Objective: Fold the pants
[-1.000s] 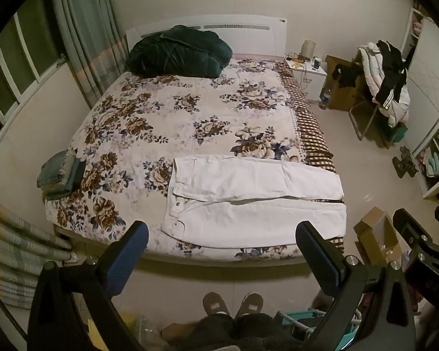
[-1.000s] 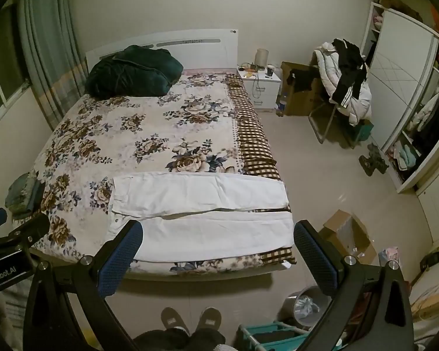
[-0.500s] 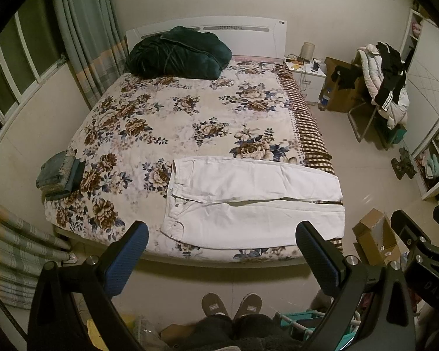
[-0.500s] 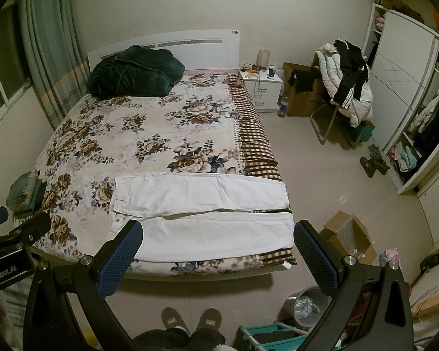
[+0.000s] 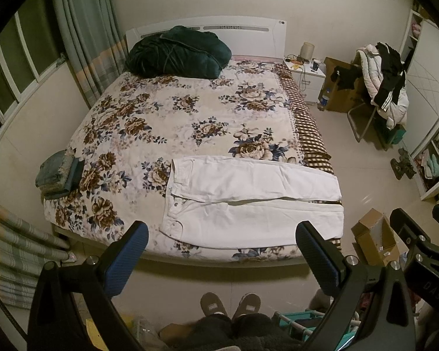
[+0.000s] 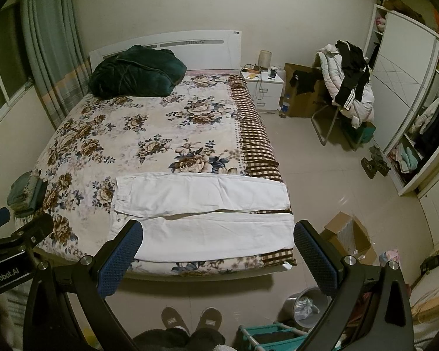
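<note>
You have not begun folding yet, as far as these views show: the pants (image 5: 248,201) lie flat and full length across the foot of the bed (image 5: 190,122), ahead of and below both grippers, waistband toward your left and leg ends toward your right, the two legs side by side with a narrow gap between them. Your left gripper (image 5: 219,251) hangs with its jaws spread wide and nothing between them, well short of the cloth; your right gripper (image 6: 216,248) is the same, released and empty, looking down at the near leg. Everything is left, I judge: bring one leg over the other, then fold the length down. Around you, a stack of folded clothes (image 5: 58,175) sits at the bed's corner, far to the left of the left gripper and apart from the pants. A dark green blanket (image 5: 178,55) is bundled far ahead by the headboard. To the right of the right gripper, on the floor, an open box (image 6: 348,239) stands near the bed's corner and a bin (image 6: 304,304) lies nearer you. Nothing rests on the pants, so only the bed edge and your own slippers (image 6: 190,318) lie between you and the cloth.
</note>
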The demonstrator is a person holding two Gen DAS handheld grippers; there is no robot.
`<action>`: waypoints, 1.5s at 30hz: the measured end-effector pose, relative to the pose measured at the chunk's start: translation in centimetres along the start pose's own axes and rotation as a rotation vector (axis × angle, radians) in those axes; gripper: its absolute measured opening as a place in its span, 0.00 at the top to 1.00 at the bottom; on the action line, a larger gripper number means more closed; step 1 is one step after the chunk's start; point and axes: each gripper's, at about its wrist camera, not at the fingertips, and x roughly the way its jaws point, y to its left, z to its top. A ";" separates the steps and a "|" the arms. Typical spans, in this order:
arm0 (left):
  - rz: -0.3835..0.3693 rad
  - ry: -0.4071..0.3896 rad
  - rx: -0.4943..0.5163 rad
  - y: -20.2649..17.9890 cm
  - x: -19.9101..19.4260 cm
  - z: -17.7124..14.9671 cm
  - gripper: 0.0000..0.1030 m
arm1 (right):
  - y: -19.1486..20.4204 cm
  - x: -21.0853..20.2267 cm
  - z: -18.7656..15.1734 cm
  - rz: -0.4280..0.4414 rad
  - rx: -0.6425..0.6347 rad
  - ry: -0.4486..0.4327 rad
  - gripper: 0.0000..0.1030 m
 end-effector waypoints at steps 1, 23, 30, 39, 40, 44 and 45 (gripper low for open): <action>-0.002 -0.001 -0.001 0.0 0.1 -0.3 0.00 | -0.1 0.1 -0.1 0.000 0.001 0.000 0.00; 0.002 -0.005 -0.002 -1.6 -1.3 0.3 0.00 | 0.2 -0.5 0.4 0.006 -0.001 -0.001 0.00; 0.000 -0.004 -0.002 -1.7 -1.5 0.5 0.00 | 0.2 -0.6 0.4 0.007 -0.001 0.000 0.00; 0.009 0.004 -0.014 -2.2 -1.0 0.4 0.00 | 2.8 -1.4 2.3 0.019 0.006 0.015 0.00; 0.024 -0.003 -0.021 -2.2 -0.5 0.5 0.00 | 2.9 -1.2 2.4 0.019 0.008 0.017 0.00; 0.076 -0.027 -0.057 -1.7 2.4 1.1 0.00 | 1.5 3.0 2.1 -0.001 0.046 0.023 0.00; 0.107 -0.029 -0.071 -1.7 3.9 1.7 0.00 | 0.7 4.9 1.8 -0.010 0.057 0.027 0.00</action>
